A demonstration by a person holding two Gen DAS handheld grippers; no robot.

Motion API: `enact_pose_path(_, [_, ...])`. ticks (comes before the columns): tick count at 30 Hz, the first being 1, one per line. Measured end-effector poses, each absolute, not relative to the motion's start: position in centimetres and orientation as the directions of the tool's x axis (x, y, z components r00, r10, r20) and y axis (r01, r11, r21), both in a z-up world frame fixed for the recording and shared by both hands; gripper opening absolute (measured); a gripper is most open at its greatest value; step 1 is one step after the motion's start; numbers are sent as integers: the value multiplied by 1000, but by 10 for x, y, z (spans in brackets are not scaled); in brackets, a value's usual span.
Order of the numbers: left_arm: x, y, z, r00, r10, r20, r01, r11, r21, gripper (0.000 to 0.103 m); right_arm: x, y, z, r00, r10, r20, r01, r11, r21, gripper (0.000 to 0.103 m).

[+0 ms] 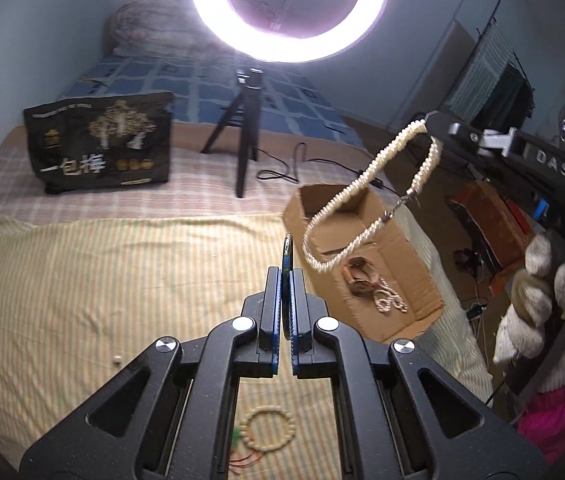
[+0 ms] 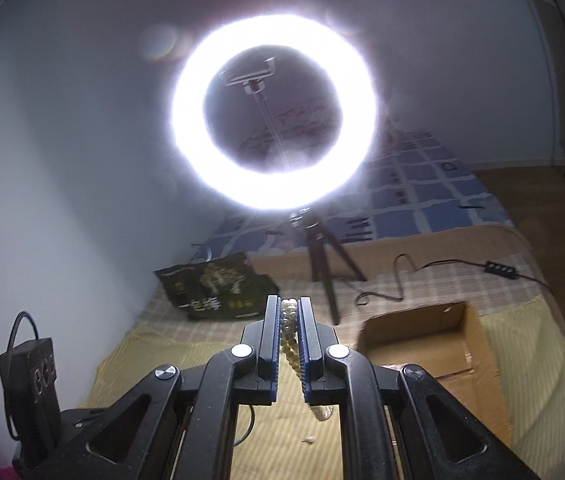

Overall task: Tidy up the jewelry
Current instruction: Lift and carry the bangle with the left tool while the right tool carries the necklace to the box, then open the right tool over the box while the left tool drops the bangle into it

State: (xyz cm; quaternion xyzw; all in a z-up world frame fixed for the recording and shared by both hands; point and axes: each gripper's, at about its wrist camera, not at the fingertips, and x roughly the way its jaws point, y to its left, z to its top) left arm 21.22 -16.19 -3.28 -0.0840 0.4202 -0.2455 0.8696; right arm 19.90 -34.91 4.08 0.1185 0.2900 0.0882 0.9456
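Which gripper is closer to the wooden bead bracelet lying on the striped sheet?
Left. The left gripper, shut on a thin dark ring, hovers right above the bead bracelet. The right gripper is up over the cardboard box, dangling a pearl necklace.

A bed (image 1: 102,272) under a striped yellow sheet carried a cardboard box (image 1: 394,264) at right — a dark bag (image 1: 102,148) and black tripod (image 1: 242,136) farther back, a bead bracelet (image 1: 268,434) near.
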Motion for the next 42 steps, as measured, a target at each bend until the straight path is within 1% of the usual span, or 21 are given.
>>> enact_pose_path(9, [213, -204, -30, 496, -544, -676, 404, 834, -375, 1, 205, -398, 45, 842, 151, -518, -12, 965, 262, 6])
enact_pose_path(17, [213, -244, -40, 461, -566, -683, 443, 814, -375, 1, 216, -435, 28, 839, 39, -543, 95, 972, 217, 6])
enact_pose_path(25, [215, -273, -56, 435, -564, -702, 460, 809, -366, 1, 223, -458, 16, 831, -26, -556, 153, 971, 183, 6])
enact_pose_path(32, [214, -288, -72, 398, -553, -732, 468, 808, -357, 1, 232, -467, -4, 799, -47, -599, 173, 973, 154, 6])
enact_pose_path(42, [215, -302, -100, 347, -516, -783, 481, 815, -324, 1, 244, -474, -47, 713, -38, -700, 179, 975, 129, 6])
